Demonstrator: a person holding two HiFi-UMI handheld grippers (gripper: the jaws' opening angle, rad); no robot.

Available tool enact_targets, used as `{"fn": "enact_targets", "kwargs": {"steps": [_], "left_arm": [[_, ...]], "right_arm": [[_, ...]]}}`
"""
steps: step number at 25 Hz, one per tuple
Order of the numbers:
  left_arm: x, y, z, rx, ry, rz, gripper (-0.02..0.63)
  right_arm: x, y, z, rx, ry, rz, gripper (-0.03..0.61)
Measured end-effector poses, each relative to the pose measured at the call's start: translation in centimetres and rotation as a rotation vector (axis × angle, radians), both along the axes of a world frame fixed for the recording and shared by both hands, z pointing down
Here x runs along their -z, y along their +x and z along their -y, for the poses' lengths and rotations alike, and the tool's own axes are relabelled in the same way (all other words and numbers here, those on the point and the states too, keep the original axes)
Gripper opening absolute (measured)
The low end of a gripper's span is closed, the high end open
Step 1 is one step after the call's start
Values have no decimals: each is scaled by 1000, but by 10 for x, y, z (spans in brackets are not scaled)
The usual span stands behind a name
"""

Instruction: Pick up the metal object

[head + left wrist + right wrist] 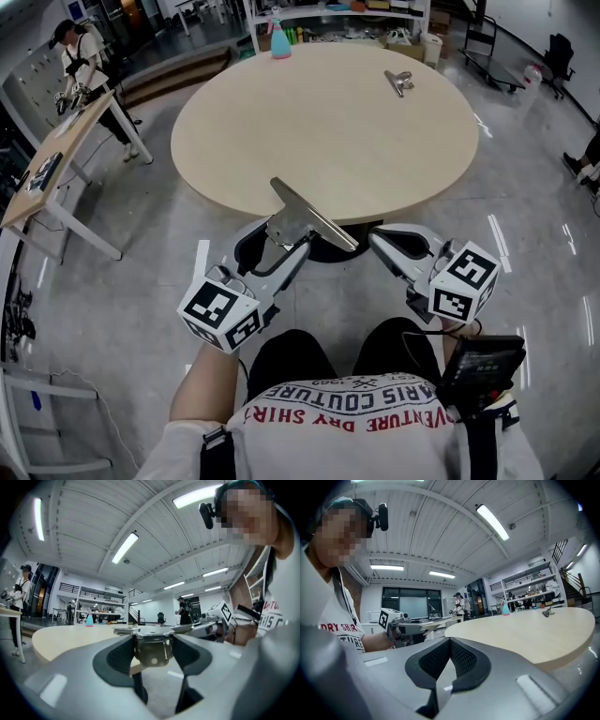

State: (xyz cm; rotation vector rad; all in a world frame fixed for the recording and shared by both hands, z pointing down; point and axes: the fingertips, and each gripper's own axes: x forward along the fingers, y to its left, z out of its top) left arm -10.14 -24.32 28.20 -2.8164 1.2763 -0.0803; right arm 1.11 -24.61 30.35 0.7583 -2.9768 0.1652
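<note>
My left gripper (289, 236) is shut on a flat silver metal object (305, 217), a wide clip-like plate held up just off the near edge of the round beige table (319, 141). In the left gripper view the metal object (152, 651) sits clamped between both dark pads of the left gripper (152, 654). A second, smaller metal clip (398, 82) lies on the table's far right and shows small in the right gripper view (547, 612). My right gripper (377, 238) hangs beside the left one, below the table edge, its jaws shut with nothing in them (449, 641).
A blue-and-pink spray bottle (280, 44) stands at the table's far edge. A narrow wooden side table (56, 159) is at the left with a person (80, 56) beside it. Shelves and a cart (487, 47) line the back. The table's pedestal base (333, 251) is just ahead.
</note>
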Motion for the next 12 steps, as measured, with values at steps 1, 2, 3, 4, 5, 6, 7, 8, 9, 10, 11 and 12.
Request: {"fn": "enact_targets", "kwargs": {"steps": [1, 2, 3, 4, 5, 6, 7, 8, 9, 10, 11, 12], "left_arm": [[0, 1, 0, -4, -2, -1, 249], [0, 1, 0, -6, -1, 1, 249], [0, 2, 1, -8, 1, 4, 249], [0, 3, 1, -8, 3, 6, 249], [1, 3, 1, -8, 4, 6, 249], [1, 3, 0, -9, 6, 5, 249], [1, 3, -1, -9, 7, 4, 249], [1, 3, -2, -10, 8, 4, 249], [0, 4, -2, -11, 7, 3, 249], [0, 4, -3, -13, 6, 2, 249], [0, 4, -3, -14, 4, 1, 249], [-1, 5, -3, -15, 2, 0, 249]], "right_arm": [[0, 0, -1, 3, 0, 0, 0], [0, 0, -1, 4, 1, -1, 0], [0, 0, 0, 5, 1, -2, 0], [-1, 0, 0, 5, 0, -3, 0], [-1, 0, 0, 5, 0, -4, 0], [-1, 0, 0, 5, 1, -5, 0], [-2, 0, -1, 5, 2, -5, 0], [-2, 0, -2, 4, 3, -6, 1], [-2, 0, -2, 3, 4, -7, 0], [-2, 0, -3, 2, 5, -7, 1], [-2, 0, -3, 2, 5, -8, 0], [-2, 0, -4, 1, 6, -8, 0]]}}
